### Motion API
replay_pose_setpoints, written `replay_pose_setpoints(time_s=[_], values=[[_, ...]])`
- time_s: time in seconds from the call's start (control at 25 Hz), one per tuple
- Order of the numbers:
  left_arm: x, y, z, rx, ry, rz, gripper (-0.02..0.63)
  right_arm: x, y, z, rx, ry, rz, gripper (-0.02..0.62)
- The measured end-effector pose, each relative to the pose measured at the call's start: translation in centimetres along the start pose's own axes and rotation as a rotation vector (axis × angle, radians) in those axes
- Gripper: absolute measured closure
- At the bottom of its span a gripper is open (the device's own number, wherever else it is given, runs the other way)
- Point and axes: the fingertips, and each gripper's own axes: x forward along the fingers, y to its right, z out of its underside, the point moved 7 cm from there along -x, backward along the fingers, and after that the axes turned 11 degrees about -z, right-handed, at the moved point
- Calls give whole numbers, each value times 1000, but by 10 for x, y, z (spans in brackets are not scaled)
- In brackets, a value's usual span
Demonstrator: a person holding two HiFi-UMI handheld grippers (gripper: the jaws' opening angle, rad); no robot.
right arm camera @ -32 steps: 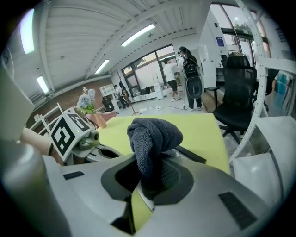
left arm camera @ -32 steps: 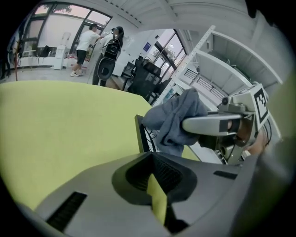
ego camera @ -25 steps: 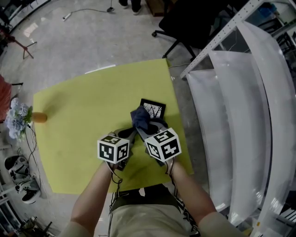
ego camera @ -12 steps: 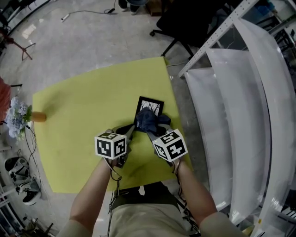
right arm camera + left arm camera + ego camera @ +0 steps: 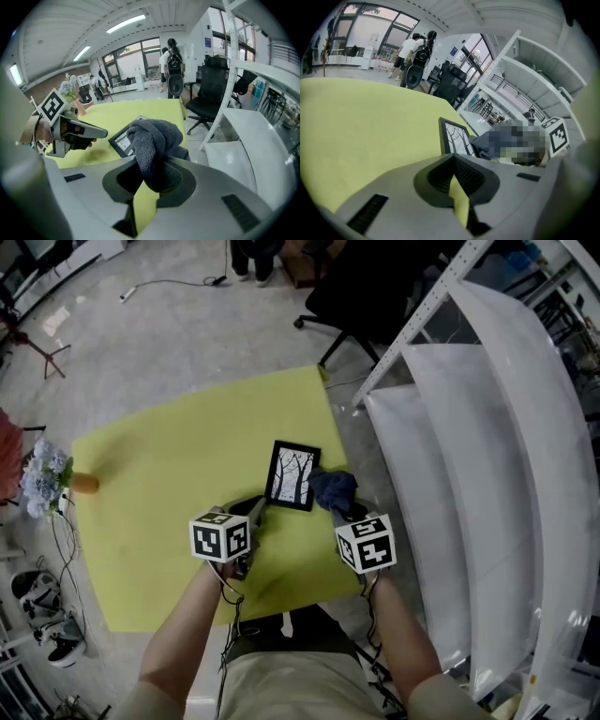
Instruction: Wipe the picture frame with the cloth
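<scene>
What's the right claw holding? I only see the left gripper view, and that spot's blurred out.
Observer: The right claw is shut on a dark blue cloth.
Operator: Is the cloth covering the picture frame?
Observer: No. In the head view it sits at the right edge of the picture frame, and the picture face shows bare.
Operator: Anything else near the table?
Observer: Pale flowers at the left edge of the yellow table.
</scene>
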Motion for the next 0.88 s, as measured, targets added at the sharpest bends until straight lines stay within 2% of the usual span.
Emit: replay_pose_setpoints(time_s=[0.16, 0.36, 0.44, 0.64, 0.88], values=[[-37, 5, -17, -18, 77, 1, 600, -37, -1, -17, 9, 88, 17, 537], [-82, 22, -55, 32, 172, 1, 600, -90, -16, -52, -16, 211, 25, 537], [-103, 36, -75, 73, 221, 7, 600, -113, -26, -67, -53, 260, 32, 535], [-157, 76, -115, 234, 362, 5, 600, -168, -55, -100, -177, 386, 83, 535], [-222, 109, -150, 308, 533, 13, 600, -234, -89, -130, -248, 568, 115, 535]])
